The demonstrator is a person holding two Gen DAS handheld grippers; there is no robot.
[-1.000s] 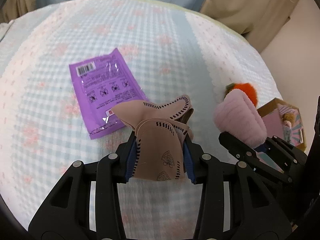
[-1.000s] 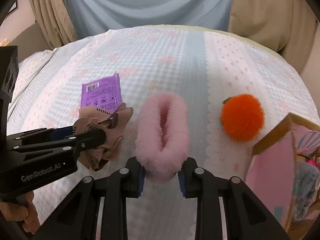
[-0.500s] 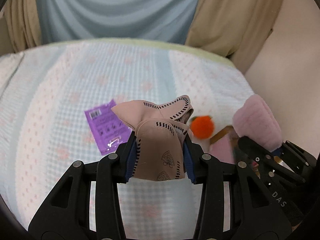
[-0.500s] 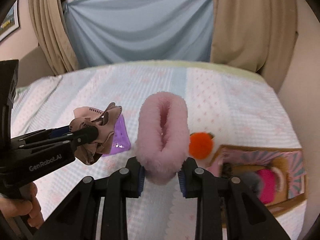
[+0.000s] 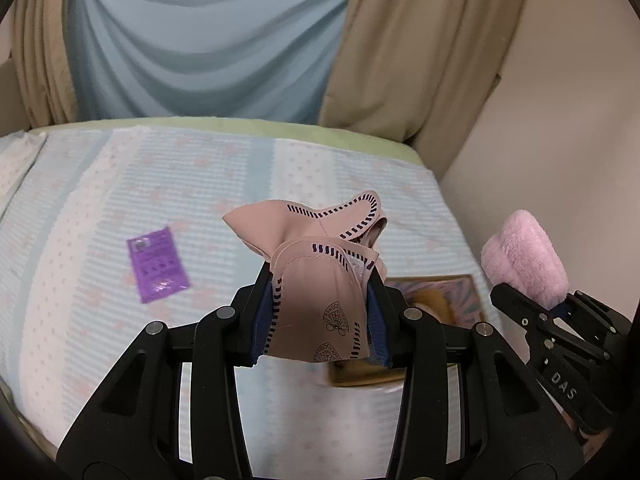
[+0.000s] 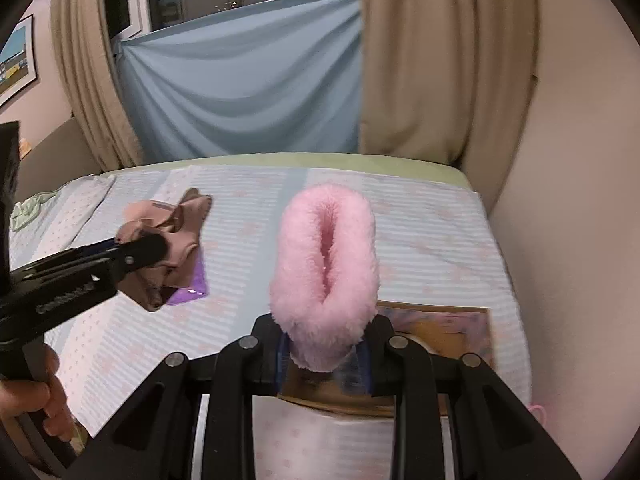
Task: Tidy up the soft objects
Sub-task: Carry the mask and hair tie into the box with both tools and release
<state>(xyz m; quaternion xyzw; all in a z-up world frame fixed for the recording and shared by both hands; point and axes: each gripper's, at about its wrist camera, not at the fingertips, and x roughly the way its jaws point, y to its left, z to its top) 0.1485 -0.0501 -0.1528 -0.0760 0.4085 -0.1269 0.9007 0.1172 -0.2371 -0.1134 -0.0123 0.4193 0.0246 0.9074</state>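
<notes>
Both grippers have risen well above the bed since the earlier frames, so the bedspread (image 5: 168, 184) now lies far below and more of the curtains is in view. The purple packet (image 5: 157, 265) appears smaller and farther off, and the orange pompom seen earlier is out of sight.

Task items: the pink-brown fabric piece (image 5: 320, 280), printed with dark dashes and fan motifs, is held in the air, pinched between the blue pads of the left gripper (image 5: 320, 322). Its upper folds stand free above the fingers. The fluffy pink slipper (image 6: 326, 276) is clamped at its lower end by the right gripper (image 6: 324, 354), whose jaws are pressed into the pile; the slipper stands upright with its opening toward the camera.

Surroundings: a cardboard box (image 6: 448, 328) with a colourful printed interior sits on the bedspread directly below the two grippers, near the bed's right edge. The purple packet lies flat on the bedspread, well to the left of the box. A blue sheet (image 6: 240, 92) hangs between beige curtains (image 6: 436, 60) beyond the bed. The person's left hand (image 6: 36, 400) grips the left gripper's handle.
</notes>
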